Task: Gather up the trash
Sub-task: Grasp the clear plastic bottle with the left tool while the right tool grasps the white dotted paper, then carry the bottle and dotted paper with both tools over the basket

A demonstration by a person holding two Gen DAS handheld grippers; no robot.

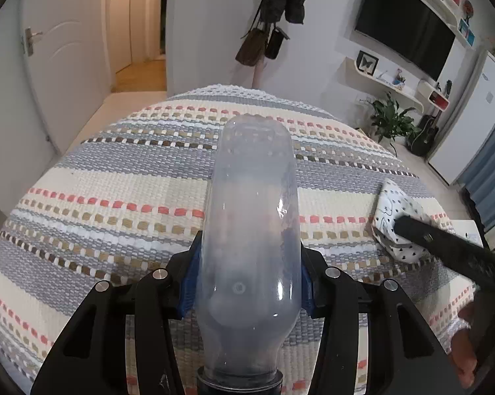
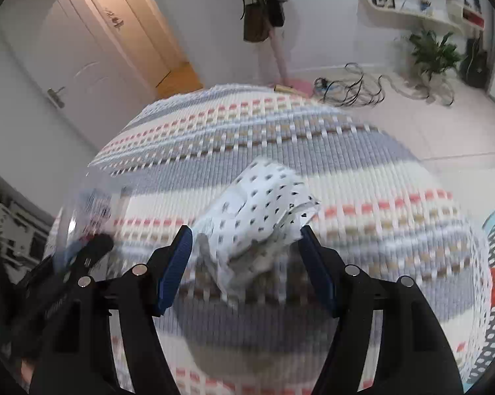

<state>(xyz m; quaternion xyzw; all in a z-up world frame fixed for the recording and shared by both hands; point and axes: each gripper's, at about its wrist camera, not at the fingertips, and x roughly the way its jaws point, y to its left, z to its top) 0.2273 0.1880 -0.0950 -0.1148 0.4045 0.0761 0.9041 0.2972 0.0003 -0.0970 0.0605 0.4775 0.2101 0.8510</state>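
No text, label, brand or number can be read anywhere.

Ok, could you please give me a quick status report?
Left gripper shut on clear bottle. Right gripper open, straddling spotted wrapper on striped bedspread. Nothing blocking.

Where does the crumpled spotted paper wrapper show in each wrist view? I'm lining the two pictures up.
Left wrist: spotted paper wrapper at the right edge, on the striped bedspread, under the right gripper's finger.
Right wrist: wrapper at centre, between the open right gripper fingers.
Shared landmark: the potted plant.
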